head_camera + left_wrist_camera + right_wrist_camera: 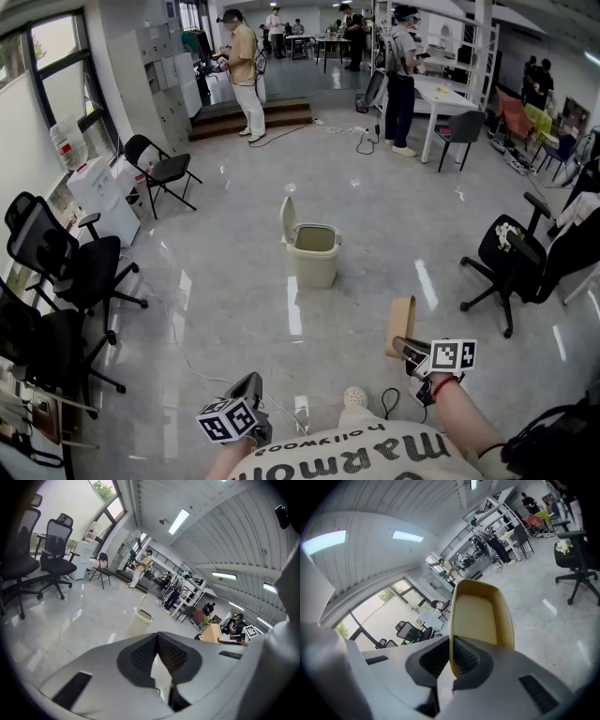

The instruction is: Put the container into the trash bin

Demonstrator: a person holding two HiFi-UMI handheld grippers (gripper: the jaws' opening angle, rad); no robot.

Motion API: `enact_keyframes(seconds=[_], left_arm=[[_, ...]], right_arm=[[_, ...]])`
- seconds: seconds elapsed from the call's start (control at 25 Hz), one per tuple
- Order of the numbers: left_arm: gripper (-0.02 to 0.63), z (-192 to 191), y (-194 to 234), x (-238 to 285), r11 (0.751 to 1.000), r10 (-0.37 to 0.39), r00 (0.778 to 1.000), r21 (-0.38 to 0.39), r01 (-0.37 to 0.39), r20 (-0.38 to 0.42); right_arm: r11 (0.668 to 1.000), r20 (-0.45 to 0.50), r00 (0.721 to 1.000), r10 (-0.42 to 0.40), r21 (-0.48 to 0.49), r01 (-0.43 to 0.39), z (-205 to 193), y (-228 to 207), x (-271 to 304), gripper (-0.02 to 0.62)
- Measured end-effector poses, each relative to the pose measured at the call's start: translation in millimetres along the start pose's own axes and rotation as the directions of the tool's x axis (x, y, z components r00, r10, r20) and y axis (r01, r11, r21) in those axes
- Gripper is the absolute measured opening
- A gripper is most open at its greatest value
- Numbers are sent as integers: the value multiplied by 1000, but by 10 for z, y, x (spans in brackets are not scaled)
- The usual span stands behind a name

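Observation:
A tan paper container (pixel 401 325) is held in the air by its rim in my right gripper (pixel 410 351), which is shut on it. Its hollow inside (pixel 480 616) fills the middle of the right gripper view. The beige trash bin (pixel 312 253) stands on the floor ahead with its lid flipped up; it also shows small in the left gripper view as the trash bin (pixel 139 620). My left gripper (pixel 251 389) is low at the left, jaws shut with nothing between them. The container (pixel 211 633) is visible at the right of the left gripper view.
Black office chairs (pixel 70 267) stand at the left and another chair (pixel 516 258) at the right. A folding chair (pixel 161 169) and a white box (pixel 98 192) are at the far left. Several people (pixel 246 70) stand at the back near tables (pixel 450 94). A cable (pixel 178 352) lies on the floor.

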State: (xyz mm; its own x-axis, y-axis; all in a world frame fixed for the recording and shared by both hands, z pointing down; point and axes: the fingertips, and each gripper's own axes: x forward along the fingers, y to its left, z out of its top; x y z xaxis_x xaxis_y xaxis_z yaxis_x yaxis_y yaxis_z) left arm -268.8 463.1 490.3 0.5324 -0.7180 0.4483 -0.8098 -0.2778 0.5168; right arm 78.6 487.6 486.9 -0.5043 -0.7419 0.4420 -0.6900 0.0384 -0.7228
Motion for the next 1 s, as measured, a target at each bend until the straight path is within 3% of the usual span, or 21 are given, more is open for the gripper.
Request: enact_keyframes(seconds=[0.56,0.8,1.0], left_arm=[[0,-21,-12,70,1000,8,1000,-16,-8,1],[0,341,-58,353,999,23,1000,-34,-23,8],[0,722,-136,752,998,36,998,-47,-34,42]], right_arm=[[998,-69,997,-22,-55,18,-46,-110,25,11],[999,-103,995,-5,-36,1,255,-244,475,11],[998,-126,991,43,-31,-47,769,-292,978,11]])
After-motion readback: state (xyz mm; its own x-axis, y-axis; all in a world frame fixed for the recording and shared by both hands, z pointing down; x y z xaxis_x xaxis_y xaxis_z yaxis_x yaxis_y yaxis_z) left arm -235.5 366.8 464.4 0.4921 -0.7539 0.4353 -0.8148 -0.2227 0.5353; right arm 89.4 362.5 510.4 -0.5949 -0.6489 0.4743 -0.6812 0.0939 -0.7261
